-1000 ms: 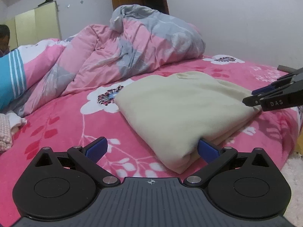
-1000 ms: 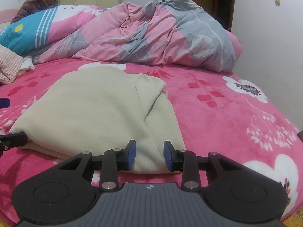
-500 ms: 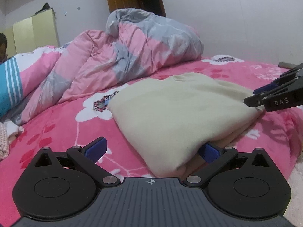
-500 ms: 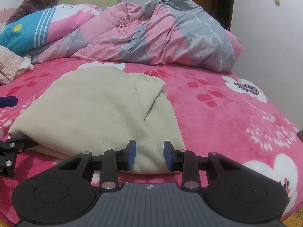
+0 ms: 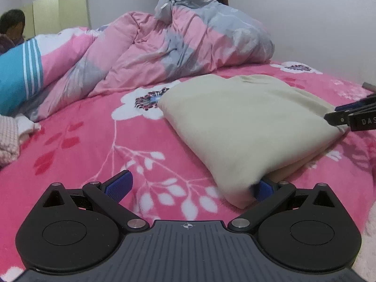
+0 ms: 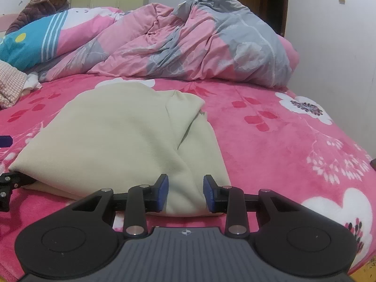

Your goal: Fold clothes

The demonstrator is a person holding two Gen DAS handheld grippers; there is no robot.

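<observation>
A folded cream garment [image 5: 246,122] lies on the pink floral bed [image 5: 98,145]. My left gripper [image 5: 190,186] is open wide at its near corner. The right fingertip [image 5: 263,189] is tucked under the blurred edge of the fabric, and the left fingertip [image 5: 118,184] is over bare blanket. In the right wrist view, my right gripper [image 6: 185,192] is shut on the near fold of the cream garment [image 6: 122,136], with creases running toward the pads. The right gripper [image 5: 347,117] also shows at the garment's right edge, and the left gripper [image 6: 7,183] shows at its left corner.
A crumpled pink and grey quilt [image 6: 199,42] is piled at the back of the bed. A blue striped pillow [image 6: 35,40] lies far left, with a person [image 6: 47,2] sitting behind it. A pink knitted cloth [image 5: 8,141] sits at the left. A white wall [image 6: 333,47] stands close on the right.
My left gripper has shifted and tilted a little, and its right finger now sits further under the garment's near corner, which looks blurred. The right gripper has held still.
</observation>
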